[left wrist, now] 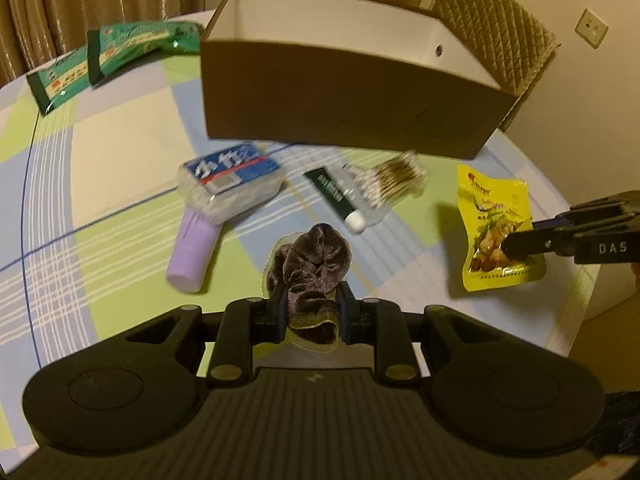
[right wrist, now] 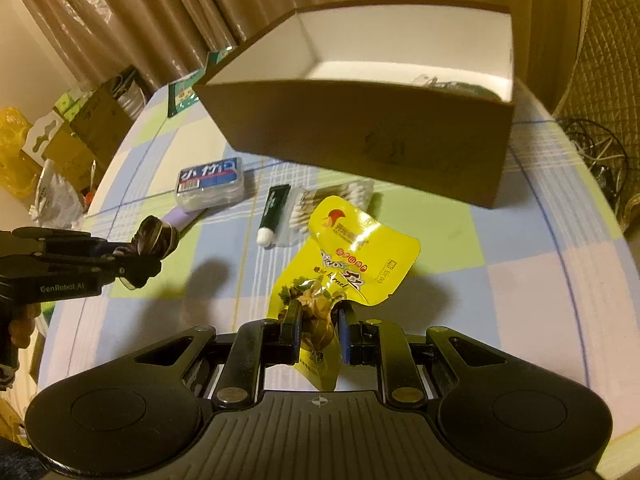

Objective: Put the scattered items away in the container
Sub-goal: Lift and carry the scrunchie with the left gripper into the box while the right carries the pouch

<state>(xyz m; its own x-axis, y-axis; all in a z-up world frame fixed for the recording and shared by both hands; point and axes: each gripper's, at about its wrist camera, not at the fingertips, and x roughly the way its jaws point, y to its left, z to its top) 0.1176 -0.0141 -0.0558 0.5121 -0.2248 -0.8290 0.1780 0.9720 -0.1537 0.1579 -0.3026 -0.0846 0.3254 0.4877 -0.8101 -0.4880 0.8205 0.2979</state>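
Two green packets [left wrist: 116, 52], one box [left wrist: 340, 92]

Left hand-held gripper [left wrist: 311, 307] clamps purple scrunchie [left wrist: 314, 266]; brown box [left wrist: 340, 96] beyond, on table [left wrist: 120, 128]

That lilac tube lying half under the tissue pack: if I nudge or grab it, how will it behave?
The lilac tube is round and lies flat, so a sideways nudge would probably roll it. Its smooth skin may slip in a shallow pinch. The tissue pack rests over its far end, so pulling it out will likely drag or tip the pack. Both claws are busy now: left on the scrunchie, right on the yellow snack pouch.
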